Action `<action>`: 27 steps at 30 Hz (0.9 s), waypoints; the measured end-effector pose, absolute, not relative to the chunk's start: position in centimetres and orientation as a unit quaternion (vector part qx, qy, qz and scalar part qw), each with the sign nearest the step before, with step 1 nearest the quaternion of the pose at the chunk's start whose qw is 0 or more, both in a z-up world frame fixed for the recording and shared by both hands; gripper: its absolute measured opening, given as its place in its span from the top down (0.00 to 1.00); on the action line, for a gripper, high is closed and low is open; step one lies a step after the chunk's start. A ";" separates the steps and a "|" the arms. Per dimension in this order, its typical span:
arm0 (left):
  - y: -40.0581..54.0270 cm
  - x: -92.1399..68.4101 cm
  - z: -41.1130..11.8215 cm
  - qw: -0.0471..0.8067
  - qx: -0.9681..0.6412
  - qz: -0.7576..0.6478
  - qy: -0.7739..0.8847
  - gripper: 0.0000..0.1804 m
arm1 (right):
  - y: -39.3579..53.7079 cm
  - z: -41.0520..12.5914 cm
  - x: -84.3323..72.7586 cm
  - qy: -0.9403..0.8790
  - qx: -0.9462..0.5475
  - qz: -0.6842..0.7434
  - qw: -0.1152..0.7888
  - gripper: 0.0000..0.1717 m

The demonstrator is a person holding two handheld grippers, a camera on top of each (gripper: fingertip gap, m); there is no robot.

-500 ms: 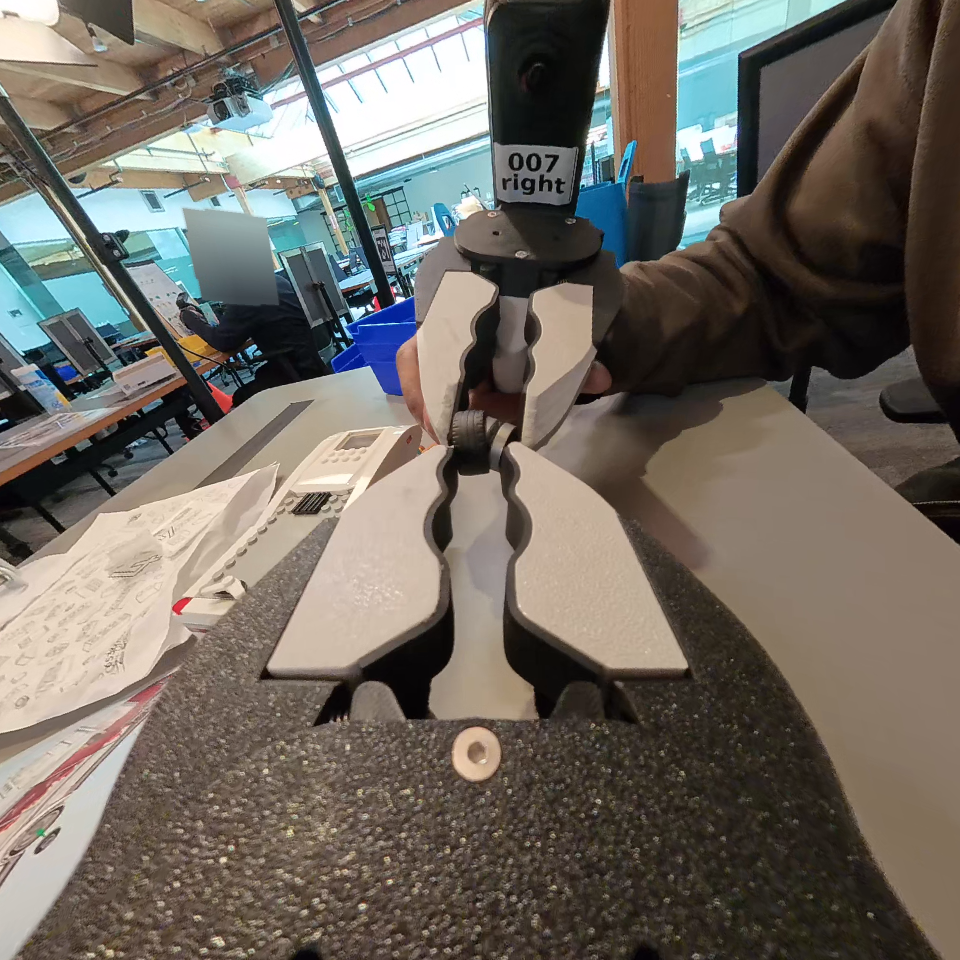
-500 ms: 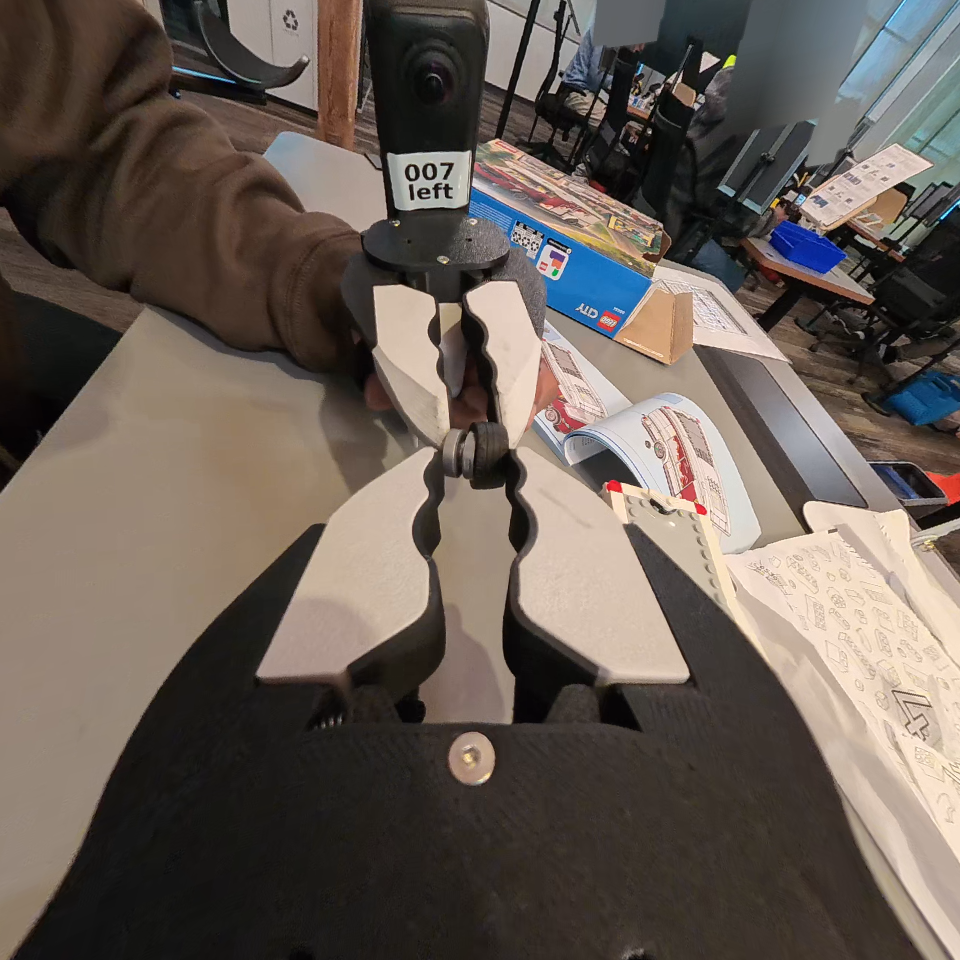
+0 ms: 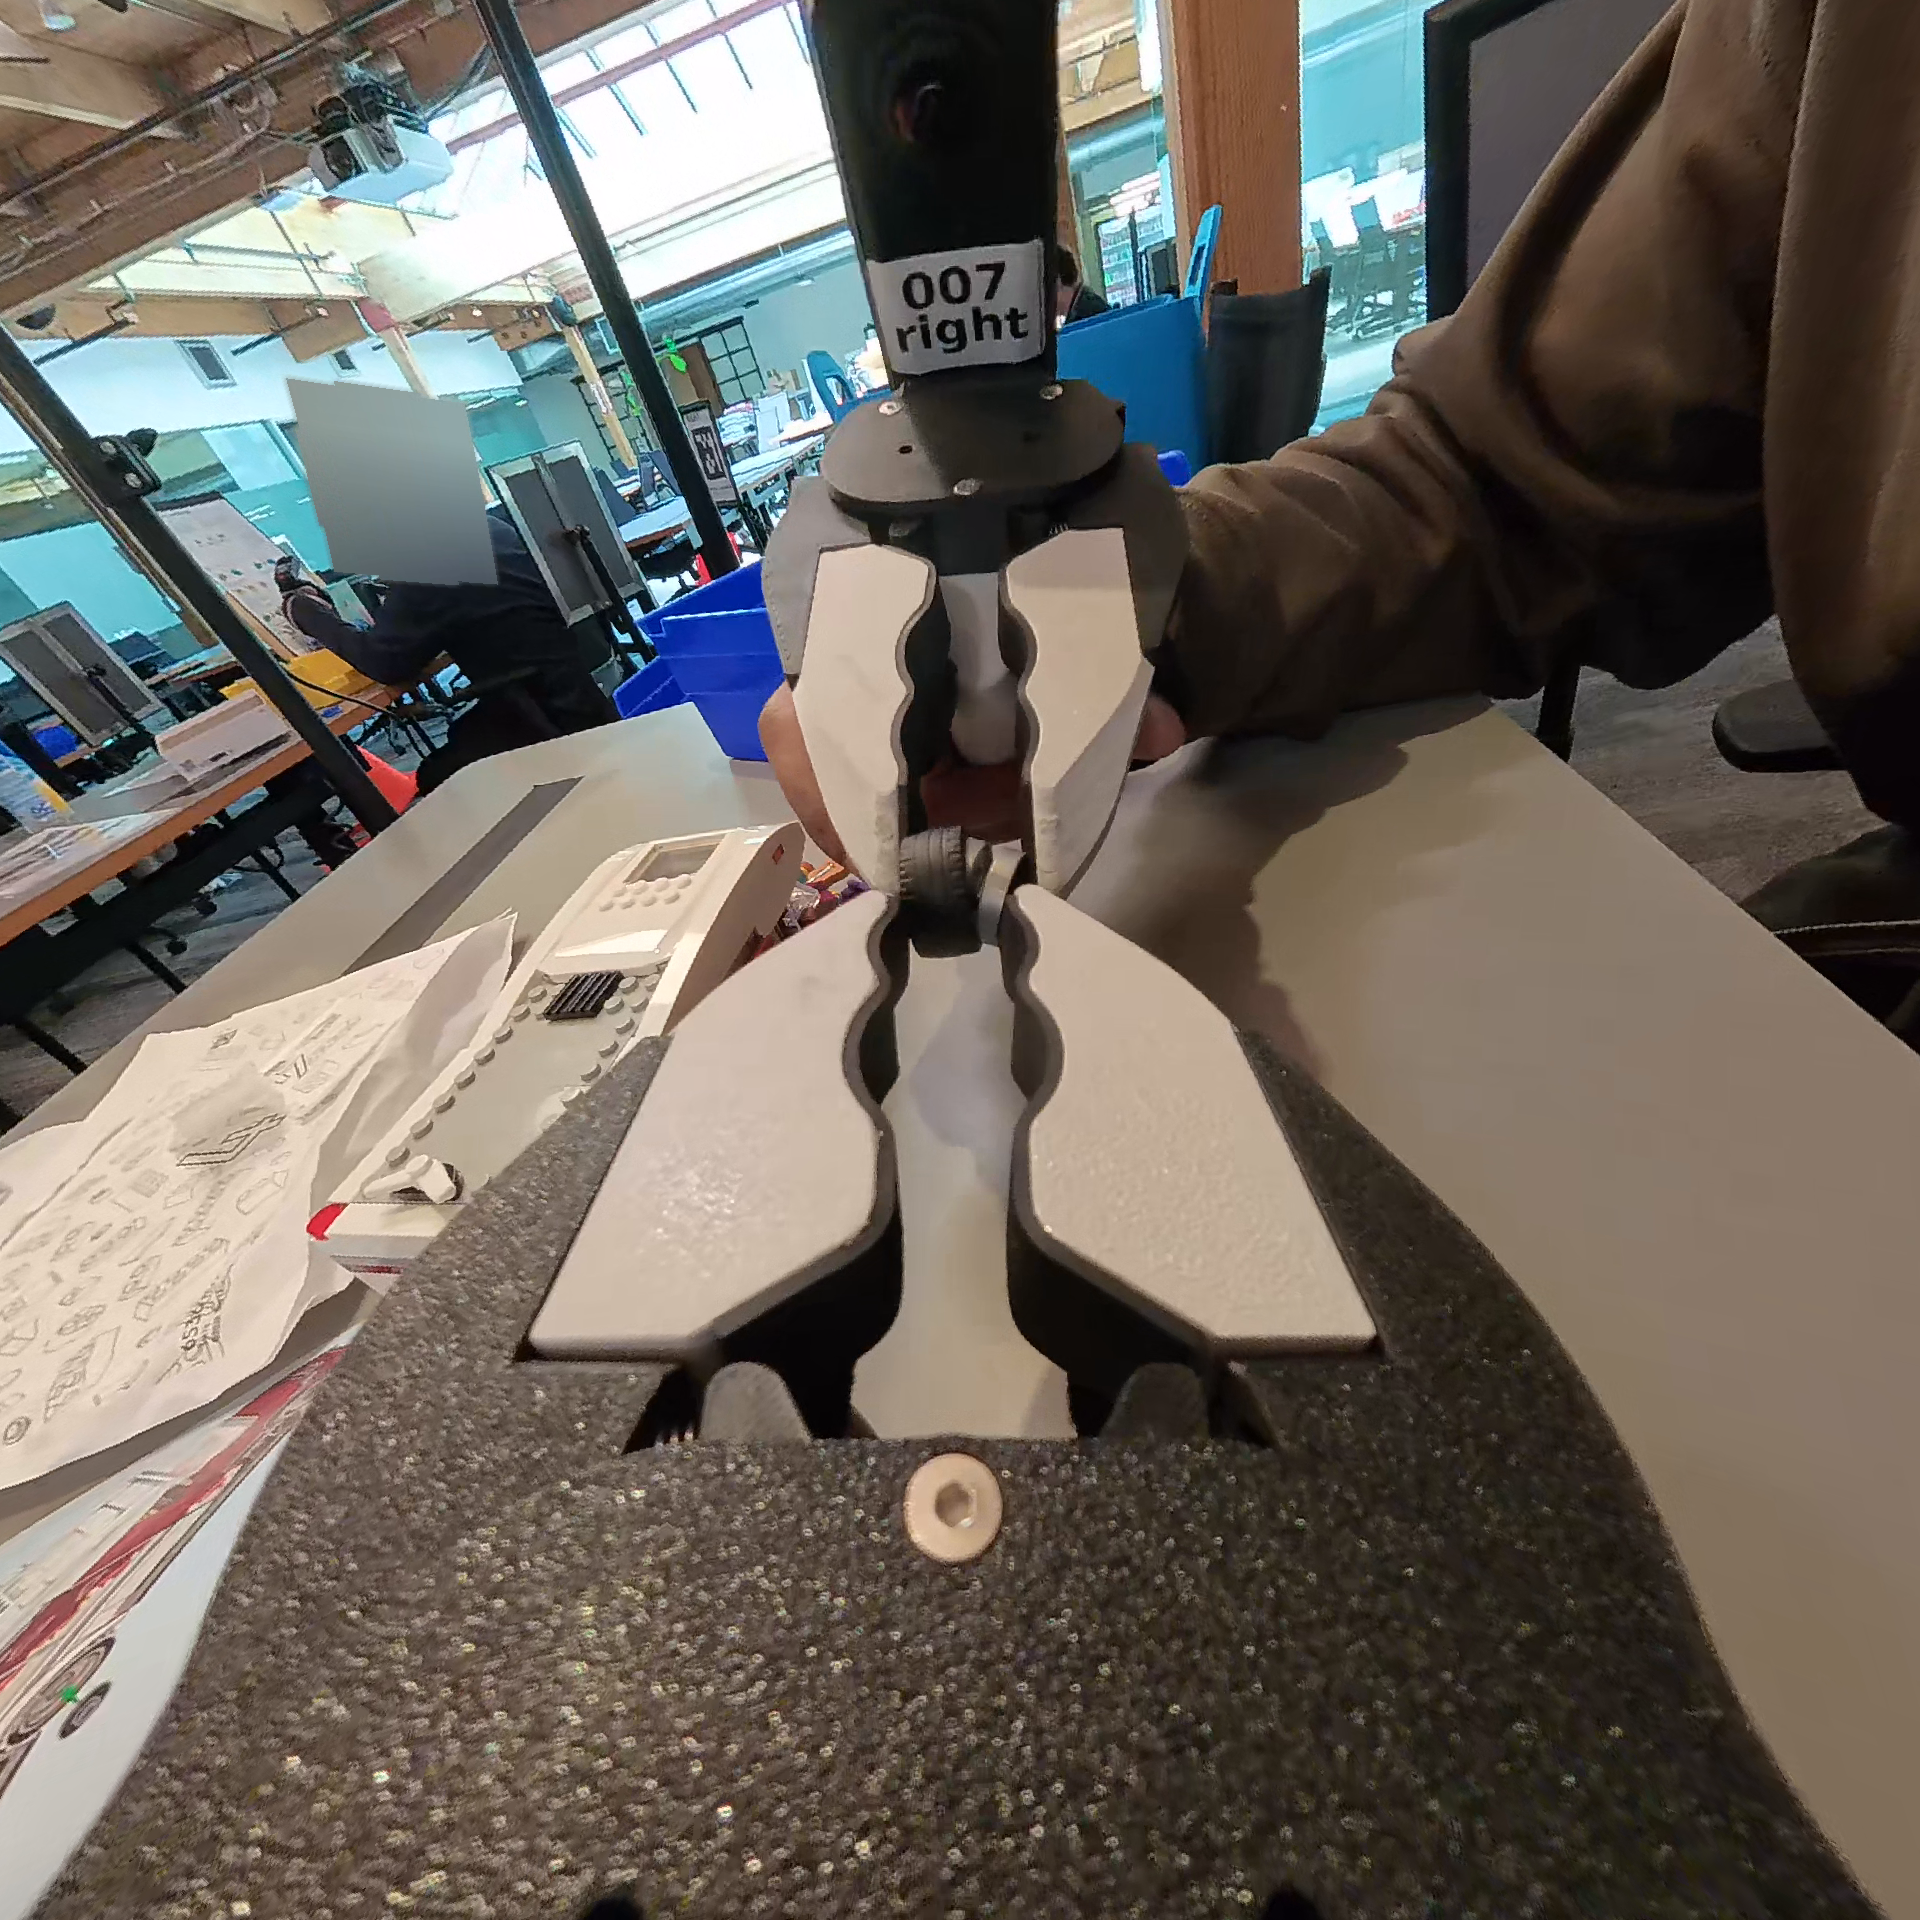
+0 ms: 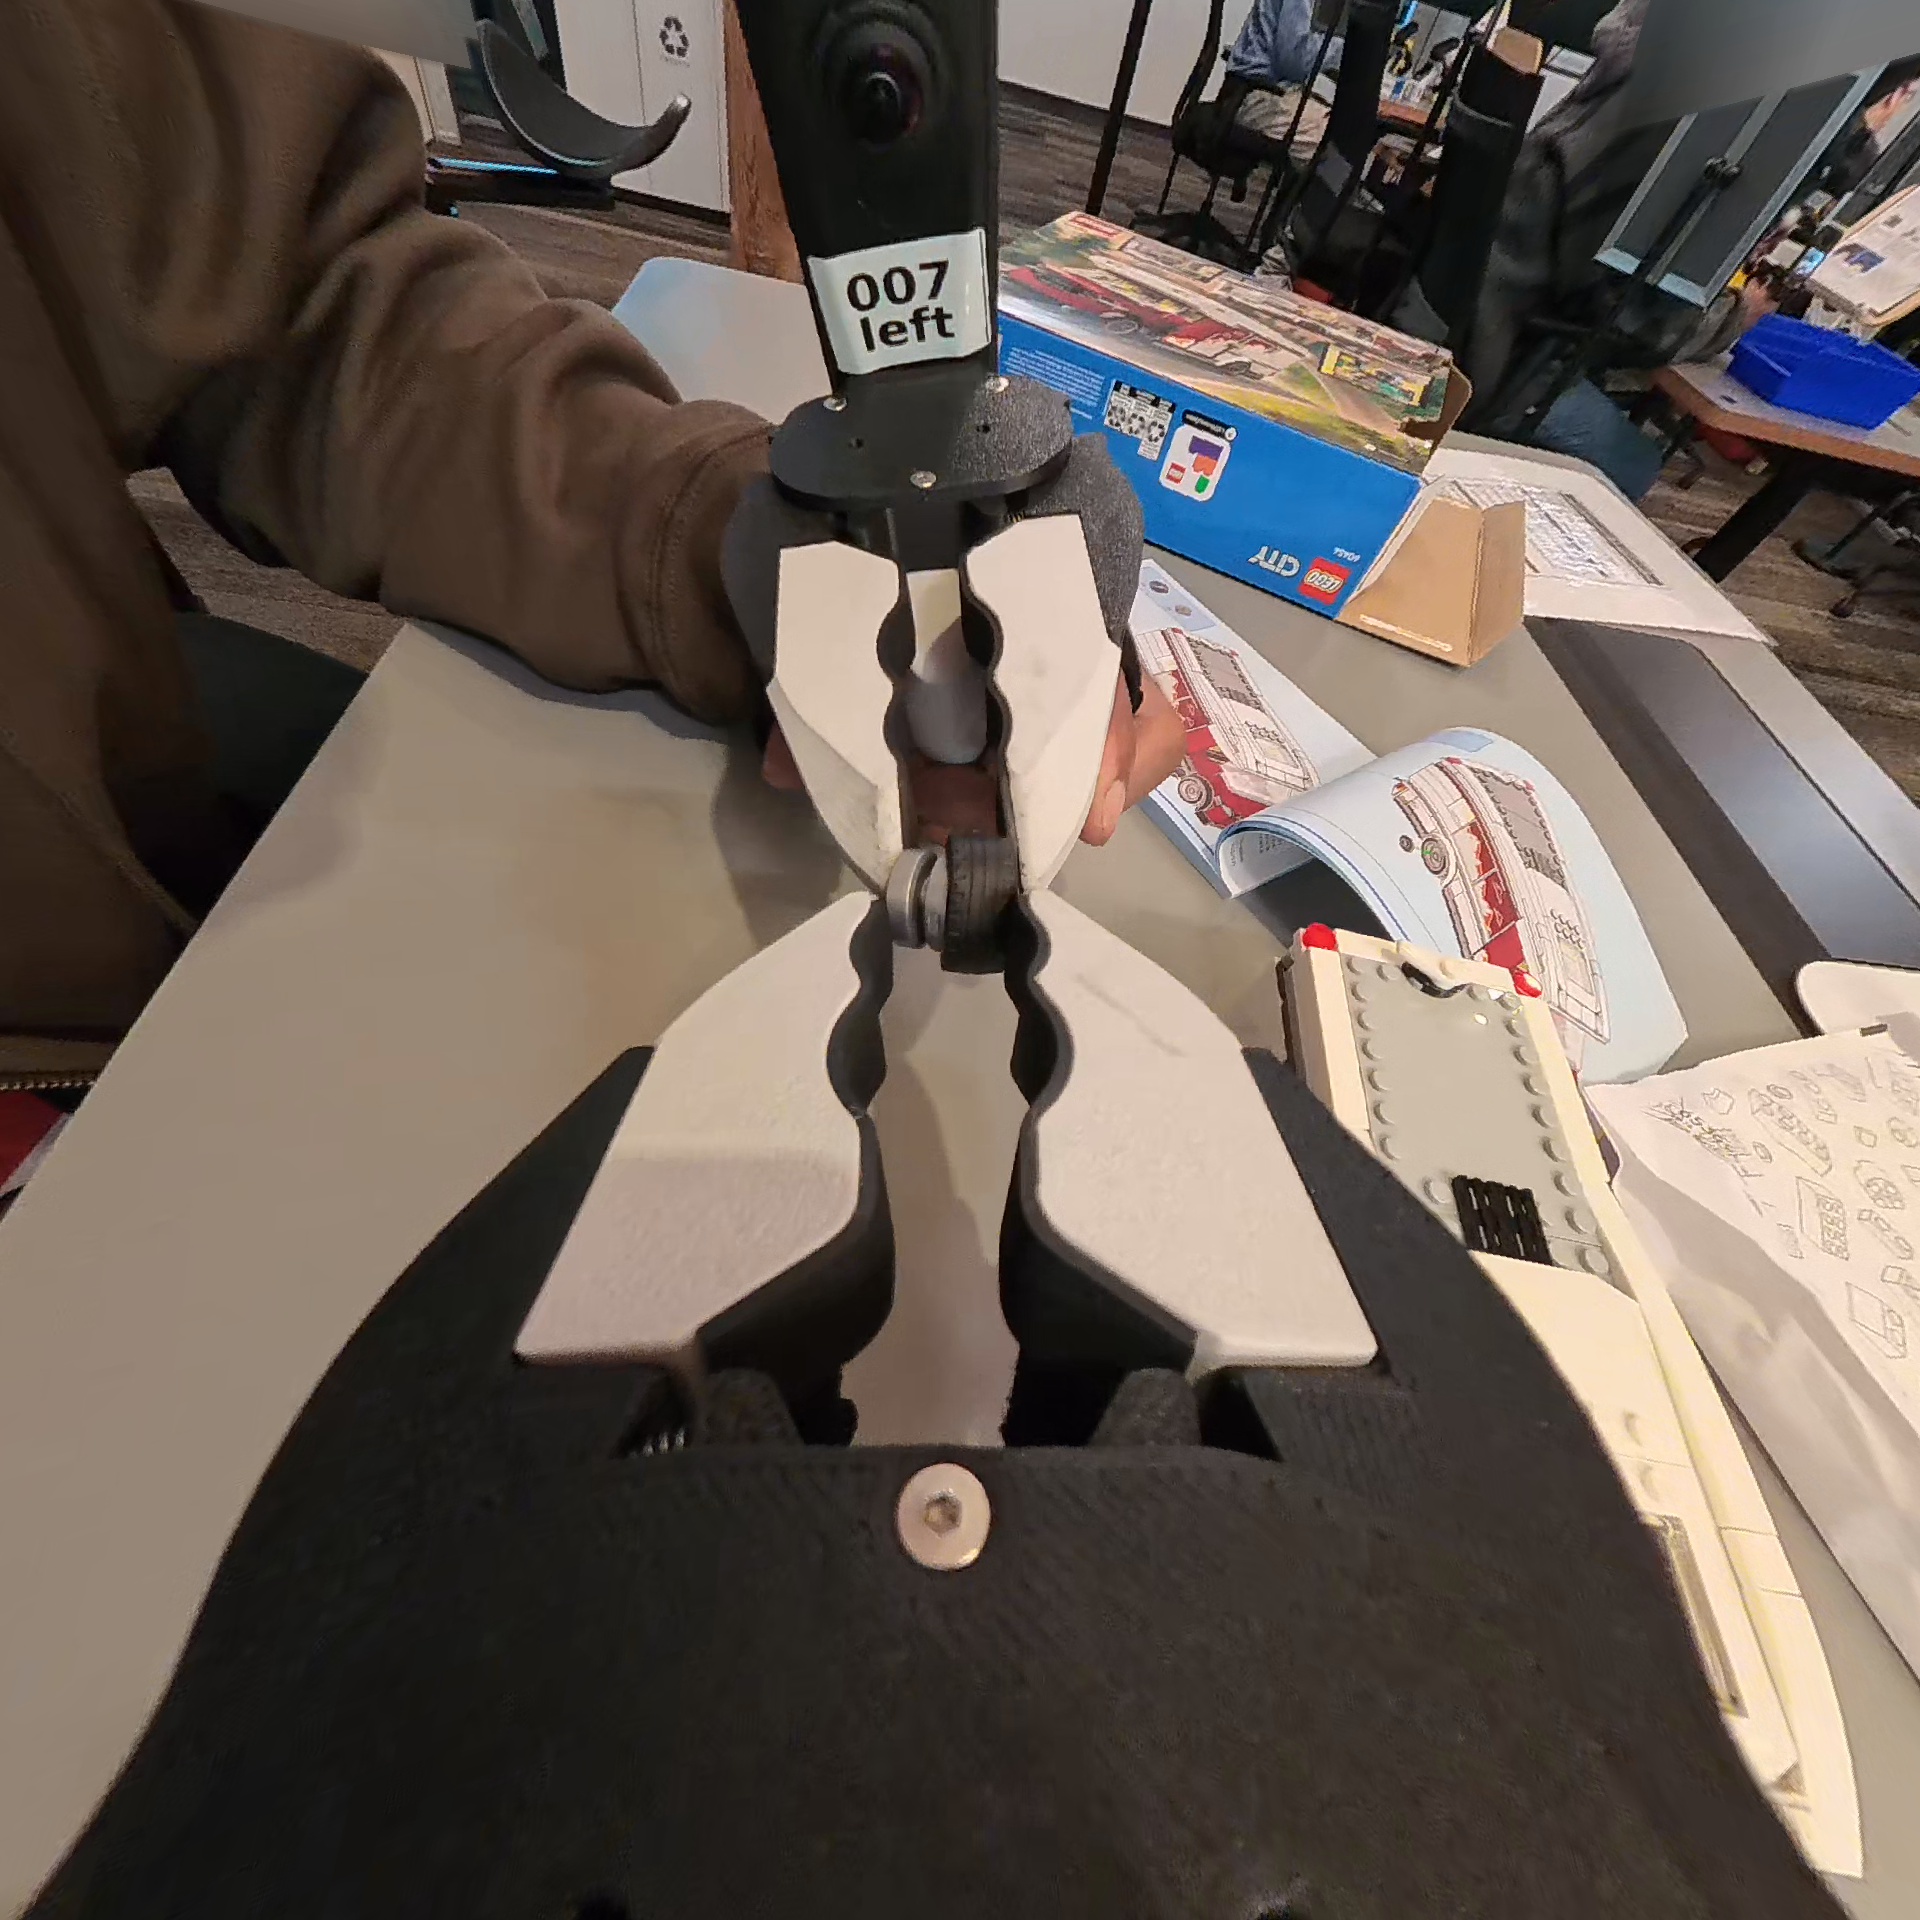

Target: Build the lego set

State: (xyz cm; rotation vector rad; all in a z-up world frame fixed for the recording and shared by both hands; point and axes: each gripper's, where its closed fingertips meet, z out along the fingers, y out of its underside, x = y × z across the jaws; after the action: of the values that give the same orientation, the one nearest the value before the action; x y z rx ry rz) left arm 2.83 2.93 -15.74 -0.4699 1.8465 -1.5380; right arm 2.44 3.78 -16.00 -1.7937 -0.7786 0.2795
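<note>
1. Two grippers meet tip to tip above a grey table (image 3: 1455, 1039); each one is held by a hand in a brown sleeve (image 4: 416, 468).
2. Between the tips sits a small toy wheel: a black tyre (image 3: 940, 883) and a grey hub (image 4: 912, 899) joined side by side.
3. The left gripper (image 3: 951, 920) has its fingers close together, pinching the wheel; the tyre is by one tip and the grey hub by the other.
4. The right gripper (image 4: 951, 914) also has its fingers close together on the same wheel; the grey hub is at its left tip and the tyre at its right tip.
5. The wheel is up in the air over the table, not lying on it.
6. Near the grippers, on the table, lies a white and grey toy brick build (image 4: 1455, 1122) with red bits at one end; beside it is a crinkled white paper bag (image 3: 156, 1195) with little drawings.
7. An open booklet (image 4: 1455, 852) with a red and white vehicle picture lies farther off; behind it is a blue toy box (image 4: 1226, 416) and a small brown cardboard piece (image 4: 1444, 582).
8. Blue bins (image 3: 717, 665) stand past the table.
</note>
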 end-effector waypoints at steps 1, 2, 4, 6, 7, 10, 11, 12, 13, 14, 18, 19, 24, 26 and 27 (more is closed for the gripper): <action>2.9 2.8 -15.8 0.340 -0.179 -0.588 0.712 0.90 | 3.7 -16.1 2.4 -0.329 -0.759 0.121 0.548 0.88; 2.9 2.8 -15.8 0.341 -0.178 -0.587 0.712 0.90 | 3.7 -16.1 2.4 -0.330 -0.760 0.123 0.547 0.88; 2.8 2.8 -15.8 0.336 -0.180 -0.589 0.712 0.90 | 3.7 -16.1 2.4 -0.331 -0.760 0.125 0.545 0.88; 2.7 2.7 -15.9 0.331 -0.179 -0.591 0.714 0.90 | 3.6 -16.1 2.3 -0.333 -0.760 0.129 0.544 0.88; 2.6 2.6 -16.0 0.327 -0.178 -0.590 0.717 0.90 | 3.5 -16.2 2.3 -0.334 -0.760 0.130 0.541 0.88; 2.4 2.6 -16.2 0.311 -0.181 -0.595 0.719 0.91 | 3.2 -16.3 2.2 -0.338 -0.756 0.131 0.545 0.87; 2.3 2.5 -16.3 0.306 -0.179 -0.597 0.720 0.91 | 3.1 -16.2 2.1 -0.338 -0.752 0.135 0.549 0.87; 2.2 2.4 -16.4 0.301 -0.175 -0.597 0.723 0.91 | 3.0 -16.1 1.9 -0.338 -0.749 0.143 0.552 0.87; 2.1 2.3 -16.5 0.299 -0.172 -0.596 0.725 0.91 | 2.8 -16.1 1.7 -0.338 -0.748 0.155 0.550 0.86; 2.0 2.2 -16.5 0.297 -0.170 -0.595 0.727 0.91 | 2.6 -16.2 1.6 -0.338 -0.749 0.168 0.545 0.85; 1.9 2.2 -16.8 0.290 -0.172 -0.594 0.730 0.91 | 2.4 -16.5 1.7 -0.334 -0.756 0.179 0.534 0.87; 2.0 2.3 -16.8 0.289 -0.175 -0.595 0.729 0.91 | 2.4 -16.5 1.8 -0.335 -0.755 0.174 0.536 0.87; 2.1 2.4 -16.5 0.283 -0.185 -0.609 0.718 0.91 | 2.6 -16.1 2.1 -0.330 -0.749 0.173 0.547 0.88; 2.1 2.4 -16.4 0.281 -0.188 -0.614 0.714 0.91 | 2.7 -15.9 2.1 -0.327 -0.747 0.175 0.552 0.88; 2.1 2.4 -16.4 0.280 -0.188 -0.615 0.713 0.91 | 2.7 -15.9 2.1 -0.325 -0.747 0.177 0.552 0.88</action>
State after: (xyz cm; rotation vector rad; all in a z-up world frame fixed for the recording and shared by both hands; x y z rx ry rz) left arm 2.38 2.14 -16.38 -0.5038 1.9114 -1.6480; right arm 2.10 2.72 -15.85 -1.7668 -0.7684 0.4180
